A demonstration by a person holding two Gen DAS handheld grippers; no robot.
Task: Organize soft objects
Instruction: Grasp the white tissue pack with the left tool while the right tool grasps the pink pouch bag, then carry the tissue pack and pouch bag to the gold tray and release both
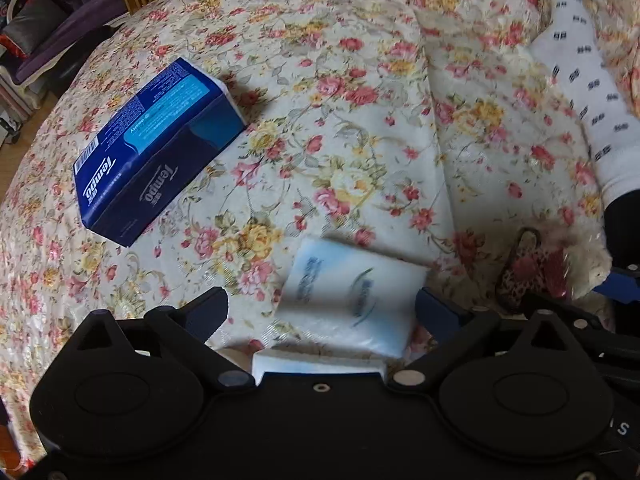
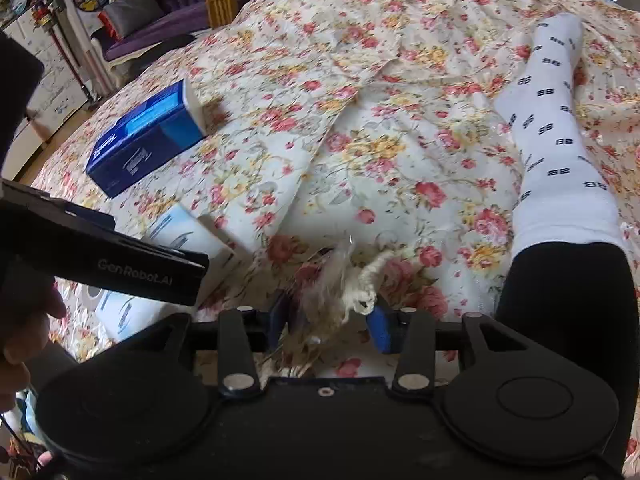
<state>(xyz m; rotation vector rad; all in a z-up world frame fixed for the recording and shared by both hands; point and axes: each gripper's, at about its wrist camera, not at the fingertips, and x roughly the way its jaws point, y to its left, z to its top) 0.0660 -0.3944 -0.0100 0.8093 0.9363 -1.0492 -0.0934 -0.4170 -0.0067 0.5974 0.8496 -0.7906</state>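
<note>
Between the wide-open left gripper (image 1: 320,308), touching neither finger, lies a soft white tissue pack (image 1: 352,300) on the flowered bedspread (image 1: 360,140); the right gripper (image 2: 332,320), part-open, straddles a crinkly plastic-wrapped bundle (image 2: 344,284).

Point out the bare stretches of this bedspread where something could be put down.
The widest free patch of floral bedspread lies between the dark blue tissue box and the white patterned sock. Another runs beyond the box toward the bed's far edge. It is crowded near the grippers: the white tissue pack and a clear-wrapped leopard-print item lie there.
</note>
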